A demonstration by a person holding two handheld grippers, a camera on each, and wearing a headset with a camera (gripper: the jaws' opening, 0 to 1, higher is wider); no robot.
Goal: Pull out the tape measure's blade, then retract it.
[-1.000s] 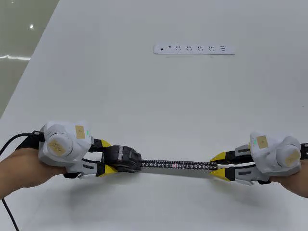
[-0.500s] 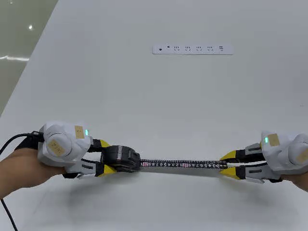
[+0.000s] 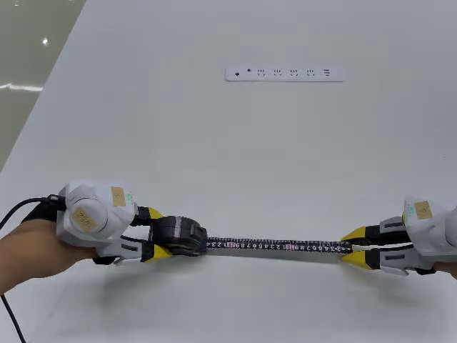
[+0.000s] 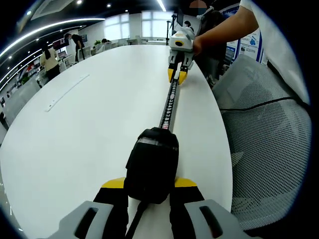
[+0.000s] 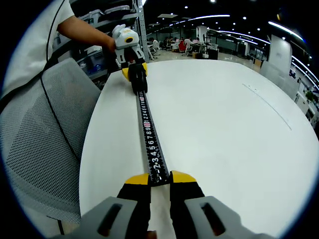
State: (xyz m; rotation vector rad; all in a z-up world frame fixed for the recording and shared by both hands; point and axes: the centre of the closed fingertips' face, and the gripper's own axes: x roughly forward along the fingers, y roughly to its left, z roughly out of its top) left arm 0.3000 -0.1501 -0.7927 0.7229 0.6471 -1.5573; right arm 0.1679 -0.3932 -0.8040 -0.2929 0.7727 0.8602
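Along the near edge of the table [image 3: 214, 157], the tape measure [image 3: 178, 236] sits clamped btwn the jaws of the left gripper [image 3: 159, 232]. The case is squeezed from both sides, mouth facing right. Its blade [image 3: 278, 246] runs out straight and low over the top to the right gripper [image 3: 353, 246], whose jaws are pinched narrow on the blade's end. The right gripper view shows that end tucked btwn the yellow tips, low numbers just ahead. No sag or twist seen; can't tell if the blade touches the top. A power strip [image 3: 284, 73] lies well apart at the far side, no factor.

Risks, as I judge them:
- Main one: the end slips from the right jaws. The hold is on a thin, slick strip w/ spring pull against it. Any easing of the squeeze and the blade whips back into the case, uncontrolled.
- Case turns or slides out of the left jaws. Rounded body, pull acts at its front, so extra tension could yaw it or drag it fwd.
- Kink: if one hand lifts or drifts sideways vs the other, the long span may buckle.
- Retract step: letting go outright, instead of walking the right gripper back toward the case, = snap-back. Better fed in slow, hands in line.
- Can't tell if a lock is set; if so, pushing the blade in would bend it.
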